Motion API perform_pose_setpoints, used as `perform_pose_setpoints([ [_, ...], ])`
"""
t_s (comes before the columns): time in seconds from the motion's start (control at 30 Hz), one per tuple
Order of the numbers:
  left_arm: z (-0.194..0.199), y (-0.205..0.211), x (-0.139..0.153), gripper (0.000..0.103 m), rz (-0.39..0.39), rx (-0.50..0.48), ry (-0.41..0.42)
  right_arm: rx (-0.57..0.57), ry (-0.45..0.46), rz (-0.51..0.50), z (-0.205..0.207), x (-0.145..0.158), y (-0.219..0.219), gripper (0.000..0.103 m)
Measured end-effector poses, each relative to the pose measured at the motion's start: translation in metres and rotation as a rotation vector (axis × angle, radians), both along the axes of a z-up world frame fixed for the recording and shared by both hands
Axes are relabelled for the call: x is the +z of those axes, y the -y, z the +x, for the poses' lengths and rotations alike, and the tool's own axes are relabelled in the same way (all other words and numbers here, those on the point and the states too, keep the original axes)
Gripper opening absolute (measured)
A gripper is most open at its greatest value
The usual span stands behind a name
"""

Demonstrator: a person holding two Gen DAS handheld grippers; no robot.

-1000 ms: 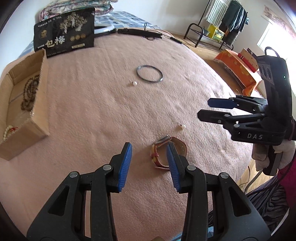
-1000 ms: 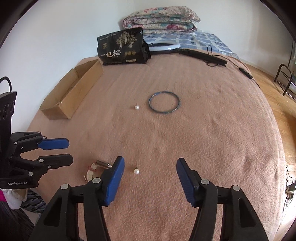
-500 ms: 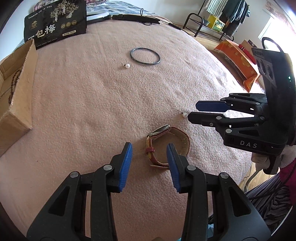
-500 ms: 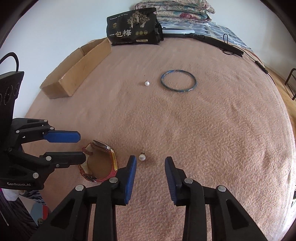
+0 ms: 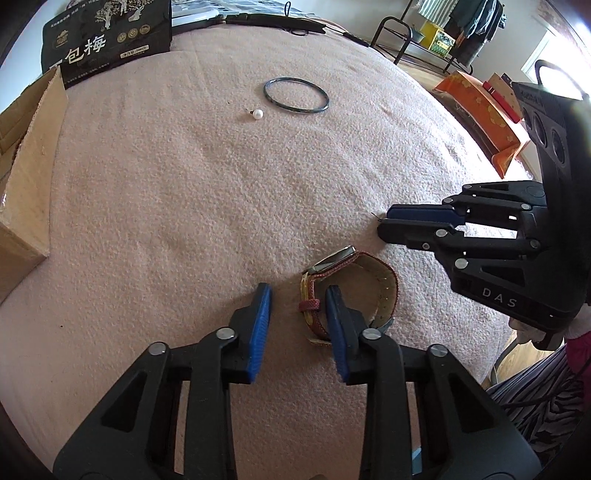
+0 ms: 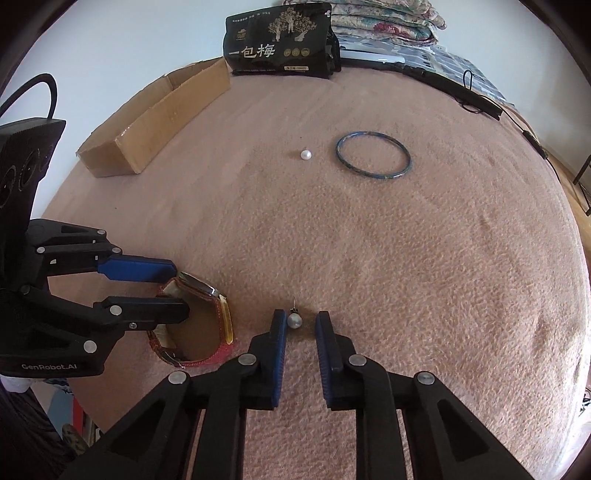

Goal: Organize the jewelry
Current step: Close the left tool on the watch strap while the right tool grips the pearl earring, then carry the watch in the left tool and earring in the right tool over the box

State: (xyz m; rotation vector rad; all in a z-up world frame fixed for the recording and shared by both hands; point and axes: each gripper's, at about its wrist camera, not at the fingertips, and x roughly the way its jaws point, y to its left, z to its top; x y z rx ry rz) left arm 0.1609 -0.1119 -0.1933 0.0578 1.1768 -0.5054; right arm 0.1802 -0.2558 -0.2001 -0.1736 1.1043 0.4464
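Observation:
A red-strapped watch (image 5: 349, 291) lies on the pink blanket; my left gripper (image 5: 297, 295) is open with one strap side between its fingers, the right finger inside the strap loop. The watch also shows in the right wrist view (image 6: 199, 325). My right gripper (image 6: 300, 320) is open and narrow, with a pearl earring (image 6: 294, 319) between its tips. A second pearl earring (image 5: 257, 114) and a dark blue bangle (image 5: 296, 94) lie farther back. The cardboard box (image 5: 26, 173) stands at the left.
A black snack bag (image 6: 279, 44) stands at the blanket's far edge beside folded quilts (image 6: 388, 18). Black cables (image 6: 476, 96) run along the back right. An orange box (image 5: 480, 114) and a metal rack (image 5: 410, 40) stand beyond the bed.
Both grippers moved down and forward. The left one now straddles the watch strap. The right one narrowed around the near pearl earring.

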Motion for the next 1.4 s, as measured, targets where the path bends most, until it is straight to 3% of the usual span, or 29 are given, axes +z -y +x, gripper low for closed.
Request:
perform_pose_setpoints([
  [0.1, 0.001, 0.000, -0.001, 0.011, 0.007, -0.001, 0.005, -0.004, -0.004, 0.001, 0.001, 0.000, 0.001, 0.006],
  [0.17, 0.002, 0.000, -0.001, 0.008, 0.002, 0.002, 0.003, -0.008, -0.003, 0.010, 0.001, 0.002, 0.001, 0.006],
  [0.97, -0.005, -0.027, 0.037, 0.007, -0.008, 0.048, 0.120, -0.061, 0.129, 0.064, 0.015, 0.057, -0.003, 0.006],
  [1.4, 0.019, -0.097, 0.077, 0.007, -0.061, 0.202, 0.196, -0.040, 0.201, 0.129, 0.032, 0.092, -0.040, 0.006],
])
